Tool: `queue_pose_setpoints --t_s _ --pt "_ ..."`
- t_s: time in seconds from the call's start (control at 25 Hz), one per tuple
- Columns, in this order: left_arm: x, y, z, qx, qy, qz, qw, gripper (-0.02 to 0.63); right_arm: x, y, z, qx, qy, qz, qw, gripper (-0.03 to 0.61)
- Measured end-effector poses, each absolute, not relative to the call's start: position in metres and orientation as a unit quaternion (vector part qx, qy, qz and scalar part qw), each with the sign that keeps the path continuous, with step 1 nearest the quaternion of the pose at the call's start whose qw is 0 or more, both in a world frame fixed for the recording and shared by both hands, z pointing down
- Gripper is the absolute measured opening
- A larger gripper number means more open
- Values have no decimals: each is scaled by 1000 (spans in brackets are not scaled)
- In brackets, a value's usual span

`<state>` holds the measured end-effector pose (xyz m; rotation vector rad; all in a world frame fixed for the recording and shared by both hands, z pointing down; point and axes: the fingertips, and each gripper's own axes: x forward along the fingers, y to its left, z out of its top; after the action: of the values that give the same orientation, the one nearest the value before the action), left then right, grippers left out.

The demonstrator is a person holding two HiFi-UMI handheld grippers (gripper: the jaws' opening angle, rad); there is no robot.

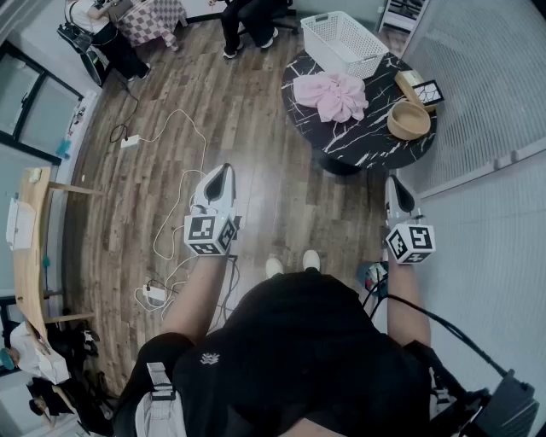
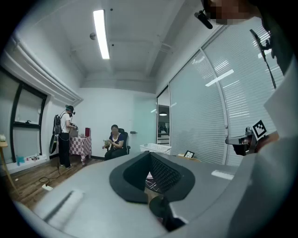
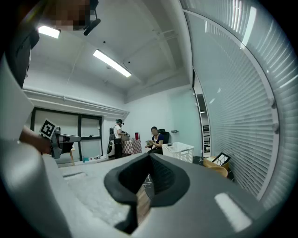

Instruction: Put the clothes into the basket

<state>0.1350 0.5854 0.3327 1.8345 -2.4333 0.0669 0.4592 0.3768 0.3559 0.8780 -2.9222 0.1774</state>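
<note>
A pink heap of clothes (image 1: 331, 94) lies on the round black marble table (image 1: 358, 141) ahead of me. The white slatted basket (image 1: 344, 43) stands on the table's far edge, just behind the clothes, with nothing showing inside it. Both grippers hover over the wooden floor, well short of the table. My left gripper (image 1: 223, 169) is shut and holds nothing, and its jaws point toward the table. My right gripper (image 1: 392, 181) is also shut and empty, close to the table's near right side. The basket (image 3: 177, 151) shows far off in the right gripper view.
A wooden bowl (image 1: 409, 120) and a small picture frame (image 1: 424, 89) sit on the table's right side. White cables and a power strip (image 1: 130, 141) trail over the floor at left. A seated person (image 1: 247, 21) and a standing person (image 1: 111, 38) are at the back. A blind-covered glass wall (image 1: 486, 94) runs along the right.
</note>
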Motion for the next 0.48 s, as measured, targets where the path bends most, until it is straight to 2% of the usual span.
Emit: queue_pose_setpoints --t_s 0.48 --pt "143 568 327 586 -809 26 38 7 455 348 362 275 -959 49 41 2"
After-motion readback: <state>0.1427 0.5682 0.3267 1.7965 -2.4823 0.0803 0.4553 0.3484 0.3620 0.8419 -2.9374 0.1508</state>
